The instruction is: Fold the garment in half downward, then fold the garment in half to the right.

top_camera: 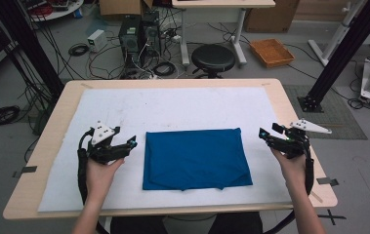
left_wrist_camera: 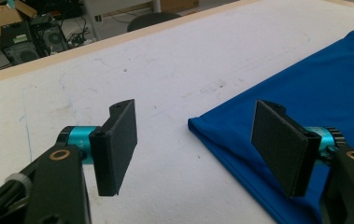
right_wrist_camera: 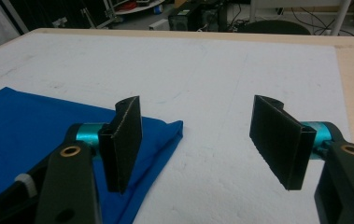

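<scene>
A folded blue cloth (top_camera: 195, 159) lies on the white mat (top_camera: 173, 109) between 2 hand-held grippers.

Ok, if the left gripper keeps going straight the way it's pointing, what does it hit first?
Probably the near left corner of the folded blue cloth: the open left gripper aims at that edge, with bare white mat beyond. Height above the table is unclear.
</scene>
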`<state>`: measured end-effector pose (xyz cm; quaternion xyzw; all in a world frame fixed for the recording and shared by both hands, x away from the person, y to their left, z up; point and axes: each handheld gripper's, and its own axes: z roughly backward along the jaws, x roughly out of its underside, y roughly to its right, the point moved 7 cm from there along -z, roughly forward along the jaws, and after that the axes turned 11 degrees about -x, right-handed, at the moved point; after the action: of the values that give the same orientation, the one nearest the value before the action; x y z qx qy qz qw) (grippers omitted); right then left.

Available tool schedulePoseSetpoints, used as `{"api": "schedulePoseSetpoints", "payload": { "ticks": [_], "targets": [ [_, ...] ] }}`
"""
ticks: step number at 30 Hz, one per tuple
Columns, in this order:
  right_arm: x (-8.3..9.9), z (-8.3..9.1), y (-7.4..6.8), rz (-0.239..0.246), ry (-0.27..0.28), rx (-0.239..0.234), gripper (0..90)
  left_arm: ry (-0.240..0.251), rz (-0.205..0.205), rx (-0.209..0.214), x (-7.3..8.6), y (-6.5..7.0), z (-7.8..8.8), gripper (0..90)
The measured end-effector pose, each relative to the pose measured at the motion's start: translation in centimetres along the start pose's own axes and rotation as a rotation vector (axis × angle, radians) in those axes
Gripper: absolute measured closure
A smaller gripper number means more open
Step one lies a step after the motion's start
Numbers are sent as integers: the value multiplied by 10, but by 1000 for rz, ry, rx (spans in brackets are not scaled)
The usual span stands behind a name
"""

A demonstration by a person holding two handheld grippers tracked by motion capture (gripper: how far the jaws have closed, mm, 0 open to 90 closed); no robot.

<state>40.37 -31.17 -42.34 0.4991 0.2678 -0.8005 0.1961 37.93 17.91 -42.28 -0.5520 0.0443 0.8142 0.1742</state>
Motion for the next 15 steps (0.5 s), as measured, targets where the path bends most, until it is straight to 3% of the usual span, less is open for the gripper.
{"api": "schedulePoseSetpoints", "payload": {
  "ticks": [15],
  "targets": [
    [-2, 2, 1, -10, 11, 3, 345, -17, 13, 7, 0, 6, 0, 340]
  ]
}}
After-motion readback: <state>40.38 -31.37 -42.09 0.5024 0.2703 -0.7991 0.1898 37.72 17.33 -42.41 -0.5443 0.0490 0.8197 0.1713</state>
